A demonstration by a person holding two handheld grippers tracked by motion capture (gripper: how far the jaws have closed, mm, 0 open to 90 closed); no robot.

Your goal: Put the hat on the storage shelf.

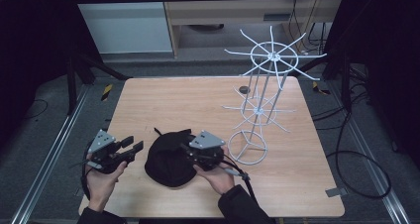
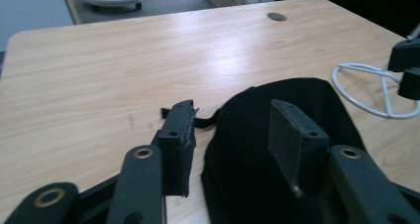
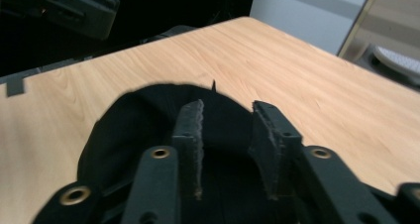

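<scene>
Two grippers flank the black cap lying low and centre on the surface: left gripper and right gripper both stand apart, gripping nothing. Limp fabric may slip or bunch under a shallow pinch; the wire rack stands near enough to snag.

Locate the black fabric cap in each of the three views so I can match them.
High view: black fabric cap at the table's near edge, between both hands.
Left gripper view: lower right, spreading behind the right jaw.
Right gripper view: low centre, beneath both jaws.
Shared landmark: light wooden tabletop.
</scene>
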